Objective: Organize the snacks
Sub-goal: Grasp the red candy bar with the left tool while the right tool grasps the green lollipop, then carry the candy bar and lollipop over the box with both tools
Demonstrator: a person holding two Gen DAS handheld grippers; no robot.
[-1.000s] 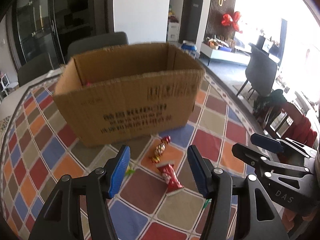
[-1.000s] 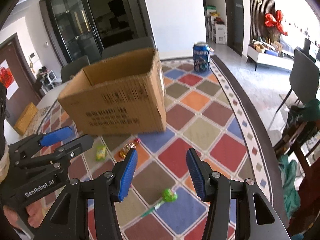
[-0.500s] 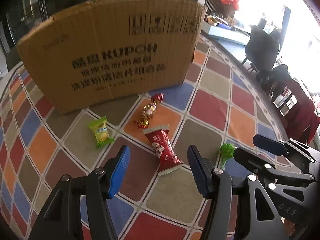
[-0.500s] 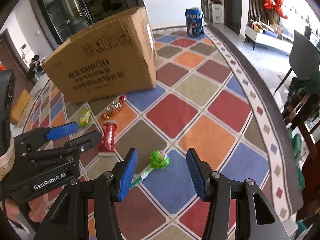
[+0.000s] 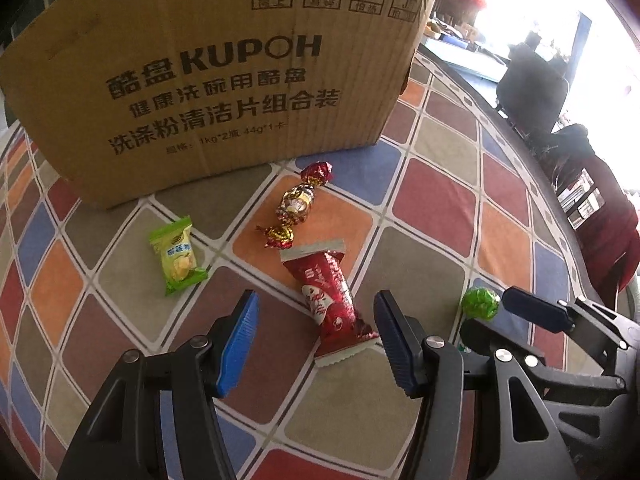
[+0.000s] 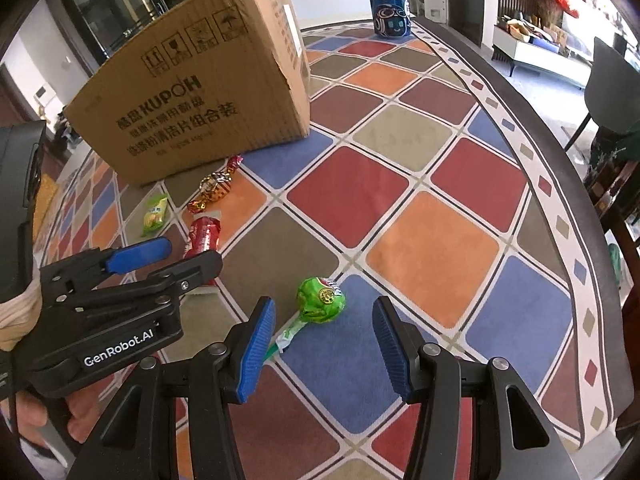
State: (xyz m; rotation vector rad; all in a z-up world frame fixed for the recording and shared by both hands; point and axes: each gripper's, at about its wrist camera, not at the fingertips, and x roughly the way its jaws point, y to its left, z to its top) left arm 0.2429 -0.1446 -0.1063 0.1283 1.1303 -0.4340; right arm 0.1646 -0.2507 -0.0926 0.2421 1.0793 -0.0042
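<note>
My left gripper point(image 5: 316, 340) is open, its fingers on either side of the near end of a red snack bar point(image 5: 328, 296), just above the tablecloth. A gold and red twisted candy point(image 5: 298, 204) and a green candy packet point(image 5: 176, 256) lie beyond it, in front of the cardboard box point(image 5: 224, 76). My right gripper point(image 6: 324, 344) is open, low over a green lollipop point(image 6: 320, 300) whose stick points toward the left finger. The lollipop also shows in the left wrist view point(image 5: 480, 303). The box point(image 6: 200, 100) stands behind.
A Pepsi can point(image 6: 390, 8) stands at the far side of the table. The round table's edge point(image 6: 560, 152) curves along the right, with dark chairs point(image 6: 612, 92) beyond it. The checked tablecloth point(image 6: 432, 240) covers the table.
Both grippers have dropped lower and closer to the table. The red bar now lies between the left fingers and the lollipop between the right fingers. Both stayed open.
</note>
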